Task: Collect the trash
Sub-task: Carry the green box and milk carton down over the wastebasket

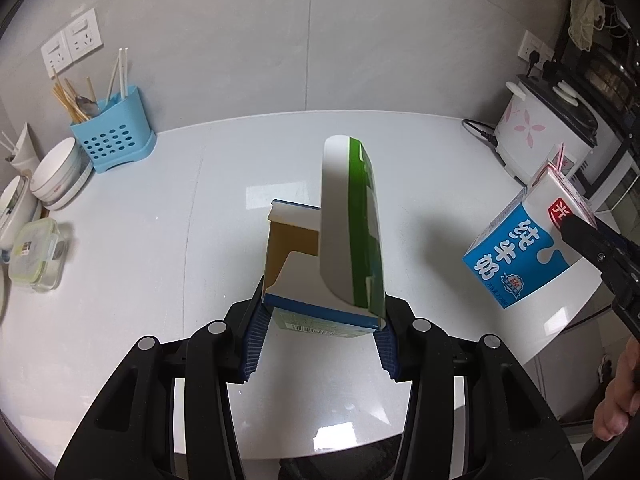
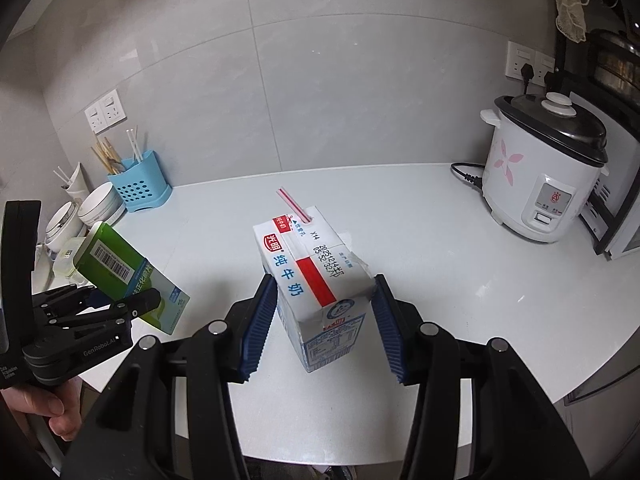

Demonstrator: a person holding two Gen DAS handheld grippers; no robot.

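Left hand-held gripper (image 1: 320, 334): closed on open green box (image 1: 352, 232); loose flap can be caught.
Right hand-held gripper (image 2: 324, 320): closed on milk carton (image 2: 316, 280); leftover milk may be spilled through straw (image 2: 294, 205).

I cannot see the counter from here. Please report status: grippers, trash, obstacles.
Left gripper shut on green box. Right gripper shut on milk carton, straw in it. Both clear of the counter; nothing in the way.

Left tongs (image 1: 320, 332) clamped and tilted down, right tongs (image 2: 324, 320) likewise, both hand-held
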